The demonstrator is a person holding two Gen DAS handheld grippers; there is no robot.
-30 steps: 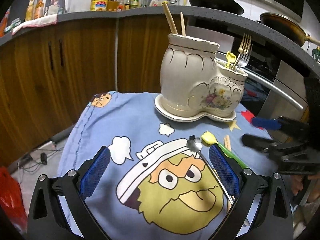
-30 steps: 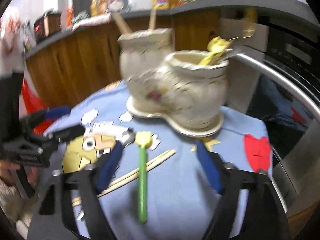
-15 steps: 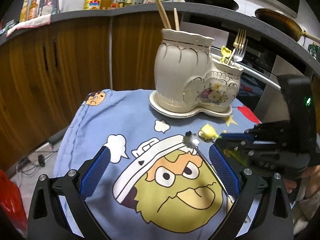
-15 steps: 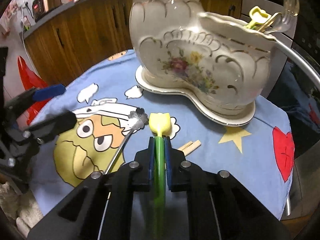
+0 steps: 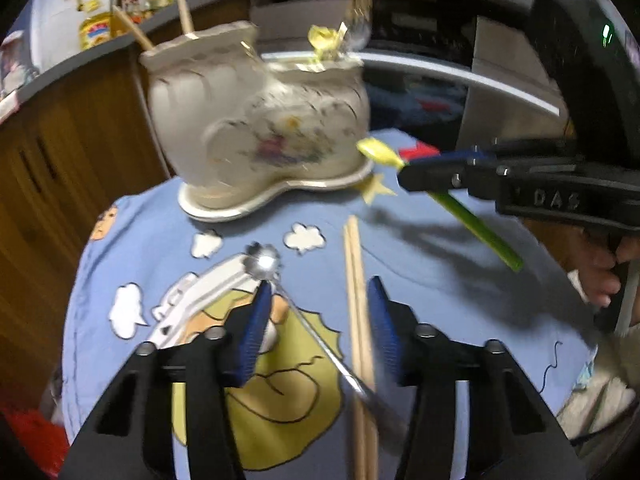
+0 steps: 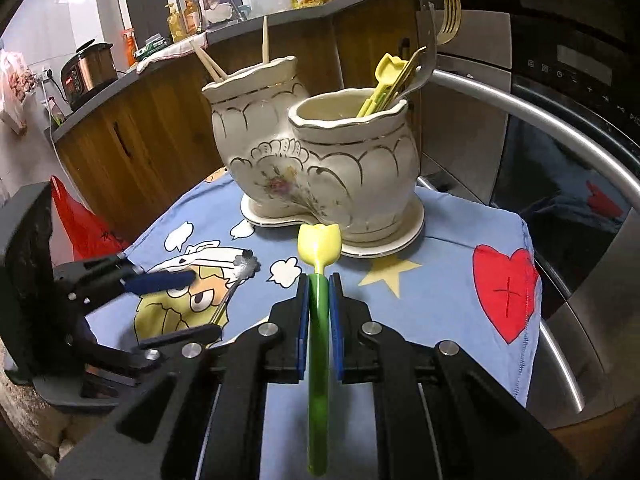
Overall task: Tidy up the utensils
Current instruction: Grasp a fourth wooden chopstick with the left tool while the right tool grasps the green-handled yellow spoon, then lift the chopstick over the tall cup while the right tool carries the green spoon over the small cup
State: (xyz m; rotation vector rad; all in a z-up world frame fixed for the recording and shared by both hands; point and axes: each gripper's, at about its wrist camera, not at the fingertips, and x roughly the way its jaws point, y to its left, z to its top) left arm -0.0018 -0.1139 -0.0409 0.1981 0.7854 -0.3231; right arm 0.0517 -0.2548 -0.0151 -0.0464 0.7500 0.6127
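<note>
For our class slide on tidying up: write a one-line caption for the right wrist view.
Right hand-held gripper holds a green tulip-topped spoon before the two-part ceramic holder.

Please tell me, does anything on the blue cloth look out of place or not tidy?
Yes. A pair of chopsticks and a metal spoon lie loose on the cloth, crossing each other, not in the ceramic holder. The right claw grips a green-handled tulip utensil. Nothing is spilled or broken.
</note>
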